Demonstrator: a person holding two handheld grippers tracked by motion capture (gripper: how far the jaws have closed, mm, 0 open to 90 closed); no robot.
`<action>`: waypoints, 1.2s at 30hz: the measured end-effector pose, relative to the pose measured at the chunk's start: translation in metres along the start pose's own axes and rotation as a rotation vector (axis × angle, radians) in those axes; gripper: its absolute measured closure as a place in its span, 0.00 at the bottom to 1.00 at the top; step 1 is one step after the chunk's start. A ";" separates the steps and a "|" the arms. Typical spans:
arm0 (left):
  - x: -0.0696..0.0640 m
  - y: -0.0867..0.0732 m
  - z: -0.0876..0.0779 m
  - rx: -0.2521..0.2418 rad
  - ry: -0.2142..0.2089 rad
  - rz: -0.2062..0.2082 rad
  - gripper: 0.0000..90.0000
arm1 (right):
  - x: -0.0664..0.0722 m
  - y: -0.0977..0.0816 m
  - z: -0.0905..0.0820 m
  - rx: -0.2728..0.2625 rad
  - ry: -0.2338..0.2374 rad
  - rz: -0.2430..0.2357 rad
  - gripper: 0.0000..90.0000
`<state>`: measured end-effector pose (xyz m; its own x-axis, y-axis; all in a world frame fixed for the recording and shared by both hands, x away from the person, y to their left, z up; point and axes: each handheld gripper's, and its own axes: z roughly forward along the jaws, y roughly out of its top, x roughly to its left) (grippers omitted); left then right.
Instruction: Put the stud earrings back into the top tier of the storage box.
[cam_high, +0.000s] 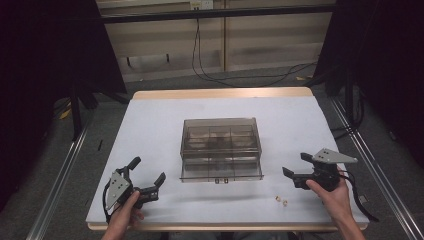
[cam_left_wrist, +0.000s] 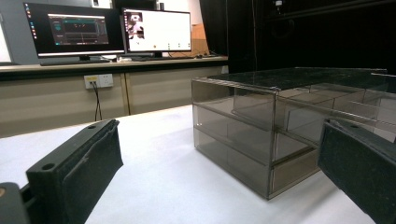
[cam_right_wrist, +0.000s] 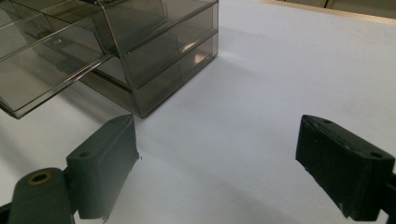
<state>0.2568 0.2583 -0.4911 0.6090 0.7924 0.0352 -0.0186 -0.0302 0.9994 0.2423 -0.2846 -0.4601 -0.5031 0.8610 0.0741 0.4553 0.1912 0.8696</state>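
Observation:
A smoky see-through drawer box (cam_high: 220, 136) stands in the middle of the white table, its lower drawer (cam_high: 221, 171) pulled out toward the front edge. A hand holds my left gripper (cam_high: 148, 170) open at the front left, pointing toward the box with nothing between its fingers. My right gripper (cam_high: 296, 164) is held open at the front right, aimed at the box's right side, also empty. In the left gripper view the box (cam_left_wrist: 261, 126) lies ahead and to the right of the open left gripper (cam_left_wrist: 219, 140). In the right gripper view the box (cam_right_wrist: 140, 42) and its open drawer (cam_right_wrist: 42, 70) sit up and to the left of the right gripper (cam_right_wrist: 217, 135).
Two small pale bits (cam_high: 281, 200) lie on the table near the front edge, just left of the right hand. The table's wooden rim (cam_high: 220, 93) shows at the far side. Monitors (cam_left_wrist: 109, 30) stand on a bench beyond the table. Cables (cam_high: 225, 75) trail on the floor behind.

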 end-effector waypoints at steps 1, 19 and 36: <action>0.000 0.000 0.000 0.000 0.000 0.000 0.00 | 0.000 0.000 0.000 0.000 0.000 0.000 0.13; 0.000 0.000 0.000 -0.006 -0.002 -0.008 0.00 | -0.004 0.010 -0.014 0.121 0.091 -0.076 0.33; 0.000 0.000 0.000 -0.008 -0.003 -0.009 0.00 | 0.017 0.031 -0.018 0.375 0.188 -0.211 0.59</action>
<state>0.2571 0.2581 -0.4913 0.6116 0.7907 0.0259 -0.0193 -0.0178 0.9997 0.2348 -0.2723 -0.4230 -0.7220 0.6912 0.0323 0.5455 0.5399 0.6410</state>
